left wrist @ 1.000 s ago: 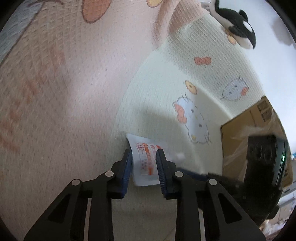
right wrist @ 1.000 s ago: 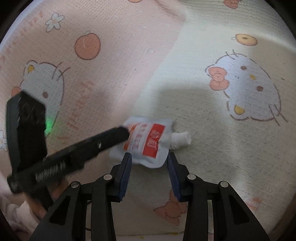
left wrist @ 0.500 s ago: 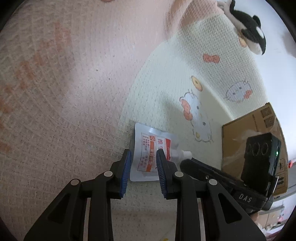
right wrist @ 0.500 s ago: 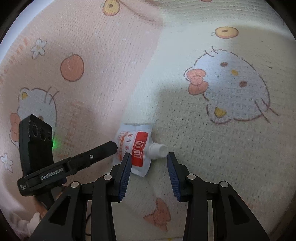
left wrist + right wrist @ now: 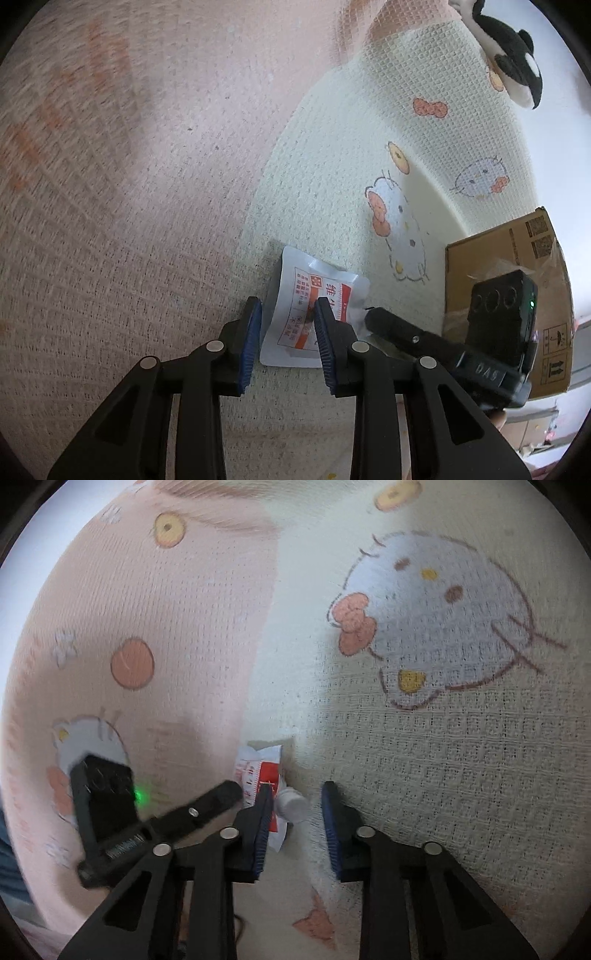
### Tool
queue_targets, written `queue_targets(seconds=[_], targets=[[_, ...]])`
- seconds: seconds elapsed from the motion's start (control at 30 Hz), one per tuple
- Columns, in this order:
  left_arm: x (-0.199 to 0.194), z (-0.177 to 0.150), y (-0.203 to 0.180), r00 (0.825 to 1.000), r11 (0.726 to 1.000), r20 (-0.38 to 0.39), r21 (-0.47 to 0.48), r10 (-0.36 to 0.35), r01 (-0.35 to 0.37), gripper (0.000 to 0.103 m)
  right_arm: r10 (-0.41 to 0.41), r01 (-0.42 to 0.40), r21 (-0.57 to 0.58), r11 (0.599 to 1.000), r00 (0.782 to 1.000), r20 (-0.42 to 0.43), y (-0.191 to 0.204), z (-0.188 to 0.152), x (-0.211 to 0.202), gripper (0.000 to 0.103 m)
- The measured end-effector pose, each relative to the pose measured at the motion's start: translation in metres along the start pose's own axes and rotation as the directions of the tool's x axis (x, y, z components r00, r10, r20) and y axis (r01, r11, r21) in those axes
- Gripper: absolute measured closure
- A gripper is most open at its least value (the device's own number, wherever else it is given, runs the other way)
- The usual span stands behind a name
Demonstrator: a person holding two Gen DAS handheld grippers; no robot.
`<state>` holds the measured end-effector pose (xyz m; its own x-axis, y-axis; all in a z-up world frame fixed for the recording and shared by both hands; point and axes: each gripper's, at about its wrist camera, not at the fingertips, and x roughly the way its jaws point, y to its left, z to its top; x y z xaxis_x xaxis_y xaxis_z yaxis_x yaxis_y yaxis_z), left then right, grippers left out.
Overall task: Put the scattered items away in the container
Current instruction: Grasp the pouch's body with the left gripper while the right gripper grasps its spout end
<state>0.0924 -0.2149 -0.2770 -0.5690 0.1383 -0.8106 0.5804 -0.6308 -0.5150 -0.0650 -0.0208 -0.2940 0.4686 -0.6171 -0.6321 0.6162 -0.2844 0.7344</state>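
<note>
A white pouch (image 5: 308, 284) with red print lies on the cartoon-cat mat (image 5: 184, 184), left of the cardboard box (image 5: 509, 280). My left gripper (image 5: 287, 306) straddles the pouch's near edge. Its jaws are opening, and a thin gap shows beside the left pad. In the right wrist view the pouch (image 5: 258, 768) looks narrow and its white cap (image 5: 291, 806) points toward me. My right gripper (image 5: 295, 790) has drawn its jaws in around that cap, with the left pad against the pouch. One finger of the right gripper (image 5: 391, 326) hides the cap in the left wrist view.
A black-and-white plush orca (image 5: 513, 62) lies at the mat's far edge, top right. The box stands on the mat's right side behind the right gripper's camera block (image 5: 498, 317). The left gripper's finger (image 5: 218, 801) reaches in from the left.
Both grippers sank closer to the pouch. The right gripper rolled and narrowed its jaws around the cap. The left jaws widened slightly. The pouch now looks narrower in the right view.
</note>
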Motion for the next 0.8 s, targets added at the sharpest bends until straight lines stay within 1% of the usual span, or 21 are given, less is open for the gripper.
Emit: queue_targets(seconds=[0.03,0.1,0.2,0.33,0.43,0.57,0.63,0.73,0.77,0.8], targets=[[0.001,0.002,0.000,1.000,1.000,-0.006,0.002,-0.006,0.006,0.063,-0.012,0.012,-0.009,1.000,1.000,0.005,0.001,0.000,0.001,0.084],[0.003,0.005,-0.001,0.999,1.000,-0.024,-0.001,-0.021,0.021,0.059,-0.031,0.032,-0.024,0.999,1.000,0.003,0.005,0.000,0.001,0.084],[0.005,0.008,-0.001,0.998,0.999,-0.042,0.006,-0.045,0.045,0.053,-0.094,0.095,-0.112,0.989,0.996,0.007,0.019,-0.001,0.006,0.084],[0.005,0.006,0.000,0.998,0.998,-0.038,-0.022,-0.059,0.059,0.052,-0.199,0.201,-0.213,0.956,0.979,0.033,0.032,-0.007,0.005,0.083],[0.004,0.002,-0.005,0.999,0.999,-0.029,-0.017,-0.032,0.032,0.052,-0.232,0.231,-0.246,0.941,0.972,0.026,0.037,-0.009,0.006,0.082],[0.003,-0.006,-0.018,0.999,0.998,-0.008,0.041,0.045,-0.044,0.052,-0.247,0.245,-0.246,0.938,0.969,0.021,0.038,-0.010,0.006,0.081],[0.003,-0.010,-0.025,0.996,0.993,-0.005,0.079,0.091,-0.091,0.053,-0.261,0.256,-0.218,0.942,0.965,0.005,0.040,-0.008,0.009,0.080],[0.002,-0.014,-0.029,0.992,0.988,-0.006,0.088,0.129,-0.128,0.054,-0.300,0.290,-0.118,0.950,0.951,-0.073,0.043,0.003,0.014,0.080],[0.001,-0.015,-0.028,0.991,0.988,-0.004,0.084,0.134,-0.133,0.055,-0.309,0.299,-0.108,0.948,0.947,-0.091,0.045,0.005,0.015,0.080],[0.000,-0.017,-0.028,0.990,0.987,-0.001,0.075,0.144,-0.144,0.059,-0.331,0.319,-0.107,0.942,0.936,-0.124,0.047,0.008,0.017,0.079]])
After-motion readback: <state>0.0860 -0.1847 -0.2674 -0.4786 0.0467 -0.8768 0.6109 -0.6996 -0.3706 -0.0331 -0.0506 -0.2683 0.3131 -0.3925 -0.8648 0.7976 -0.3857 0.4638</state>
